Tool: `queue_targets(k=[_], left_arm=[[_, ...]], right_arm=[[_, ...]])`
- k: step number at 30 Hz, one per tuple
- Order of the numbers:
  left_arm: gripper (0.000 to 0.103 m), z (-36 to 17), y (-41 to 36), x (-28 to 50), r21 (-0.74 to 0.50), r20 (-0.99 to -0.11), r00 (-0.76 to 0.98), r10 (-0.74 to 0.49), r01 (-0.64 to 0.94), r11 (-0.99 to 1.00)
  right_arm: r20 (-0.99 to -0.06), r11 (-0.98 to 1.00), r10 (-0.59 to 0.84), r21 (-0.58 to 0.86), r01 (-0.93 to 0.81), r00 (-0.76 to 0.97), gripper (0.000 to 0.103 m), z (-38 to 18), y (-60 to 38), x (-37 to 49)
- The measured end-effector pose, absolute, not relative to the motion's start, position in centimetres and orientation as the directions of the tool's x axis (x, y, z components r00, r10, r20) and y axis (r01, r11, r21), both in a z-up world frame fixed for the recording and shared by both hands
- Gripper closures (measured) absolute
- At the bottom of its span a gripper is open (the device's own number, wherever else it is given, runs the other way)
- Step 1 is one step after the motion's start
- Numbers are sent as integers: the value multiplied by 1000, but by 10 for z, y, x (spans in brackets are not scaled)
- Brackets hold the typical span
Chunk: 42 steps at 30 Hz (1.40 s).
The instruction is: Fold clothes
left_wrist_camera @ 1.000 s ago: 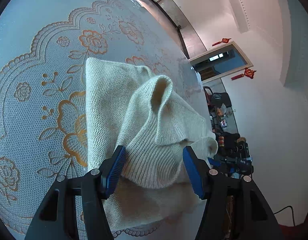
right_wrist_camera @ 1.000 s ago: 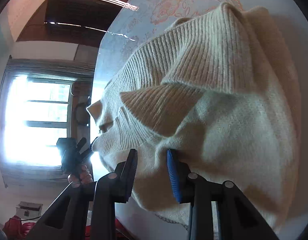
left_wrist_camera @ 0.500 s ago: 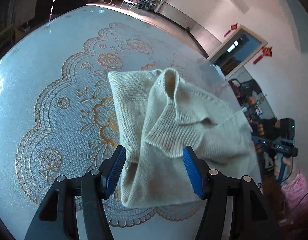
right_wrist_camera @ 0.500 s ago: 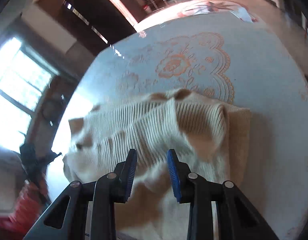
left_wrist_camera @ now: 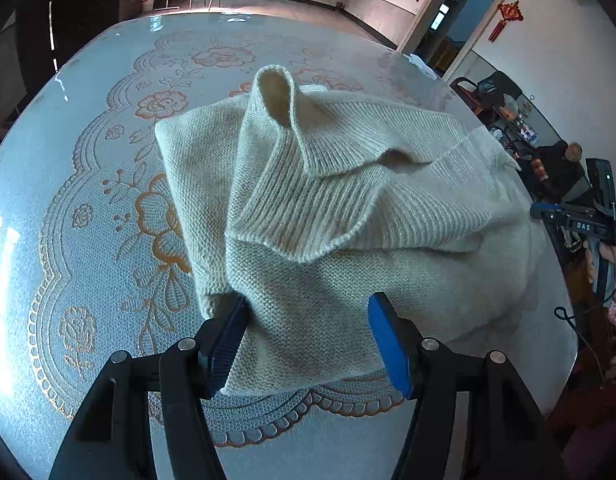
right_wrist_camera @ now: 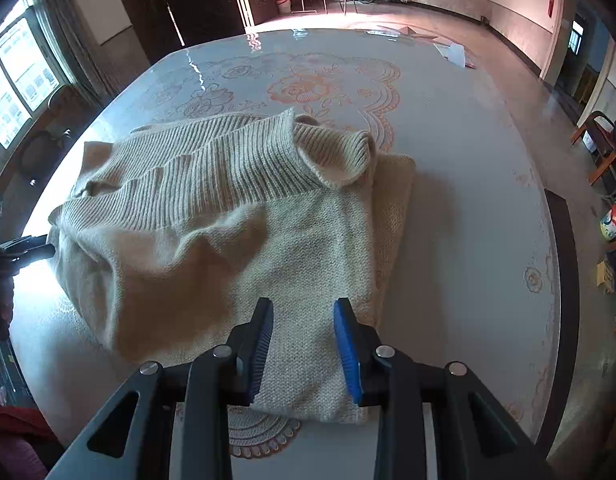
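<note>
On the round table [left_wrist_camera: 67, 128], over its lace-patterned cloth [left_wrist_camera: 107, 240], lies a cream knitted sweater [left_wrist_camera: 308, 208], folded into a thick bundle with the ribbed collar standing up on top; in the left wrist view it fills the middle of the frame, and the left gripper [left_wrist_camera: 308, 340] at the bottom hovers over its near edge; the jaws stand wide apart and have just been opening a little more, with the knit seen between them but not pressed. In the right wrist view the sweater [right_wrist_camera: 227, 220] lies at centre and left; the right gripper [right_wrist_camera: 303, 344] at the bottom stands partly open above the near corner of it, holding nothing.
</note>
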<state>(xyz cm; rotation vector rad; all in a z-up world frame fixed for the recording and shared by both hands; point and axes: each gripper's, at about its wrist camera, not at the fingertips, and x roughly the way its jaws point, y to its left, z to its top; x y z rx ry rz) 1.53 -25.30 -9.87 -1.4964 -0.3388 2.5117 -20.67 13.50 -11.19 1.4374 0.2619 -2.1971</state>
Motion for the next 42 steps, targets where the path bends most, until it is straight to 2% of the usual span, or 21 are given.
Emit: queue_targets(k=[5, 11, 13, 14, 15, 17, 18, 19, 21, 26, 27, 28, 30, 32, 36, 38, 40, 42], left_arm=[[39, -102, -245, 10, -247, -860, -437, 263, -93, -964], [38, -102, -246, 17, -281, -836, -466, 292, -93, -955], [38, -101, -249, 21, -322, -822, -463, 332, -104, -941], [39, -100, -251, 23, -342, -814, -461, 352, -109, -933], [40, -99, -252, 25, -362, -806, -459, 373, -115, -925], [46, -100, -256, 30, -370, -811, -443, 382, -117, -922], [53, -99, -258, 33, -372, -813, -437, 384, -116, -921], [61, -99, -261, 36, -381, -812, -434, 390, -112, -918], [70, -98, -268, 42, -406, -803, -433, 409, -103, -908], [85, -94, -278, 52, -447, -778, -451, 438, -95, -890], [87, -94, -278, 54, -446, -778, -450, 439, -96, -890], [87, -94, -278, 55, -446, -778, -450, 439, -97, -890], [87, -94, -279, 58, -445, -778, -450, 439, -100, -890], [87, -96, -279, 58, -454, -774, -453, 442, -89, -887], [87, -99, -284, 59, -472, -763, -461, 453, -81, -878], [84, -103, -280, 52, -452, -781, -450, 433, -70, -889], [73, -107, -281, 48, -471, -779, -442, 446, -58, -880], [71, -109, -281, 45, -487, -764, -458, 454, -51, -872]], right_arm=[[-915, -872, -232, 45, 487, -331, 72, -122, 124, -226], [-936, -868, -188, 17, 497, -297, 72, -134, 121, -225], [-935, -864, -205, 34, 502, -289, 76, -135, 122, -225], [-933, -866, -220, 53, 498, -283, 84, -134, 125, -225], [-931, -868, -237, 74, 491, -279, 90, -133, 128, -226], [-924, -875, -263, 108, 472, -276, 94, -131, 135, -228], [-919, -879, -278, 127, 460, -278, 95, -130, 140, -228], [-914, -882, -294, 147, 447, -280, 95, -128, 145, -229], [-902, -888, -323, 185, 422, -286, 96, -124, 156, -229], [-868, -878, -399, 269, 395, -296, 95, -116, 181, -226], [-849, -862, -443, 314, 398, -289, 91, -115, 186, -225], [-829, -845, -483, 356, 400, -282, 91, -115, 192, -224], [-820, -849, -483, 351, 395, -309, 76, -111, 202, -220], [-814, -859, -470, 333, 388, -342, 76, -107, 212, -217], [-822, -837, -483, 331, 436, -302, 76, -110, 218, -213], [-847, -838, -445, 279, 469, -290, 76, -114, 212, -210], [-870, -837, -409, 237, 493, -276, 76, -121, 208, -204], [-883, -833, -404, 247, 496, -240, 76, -130, 206, -203]])
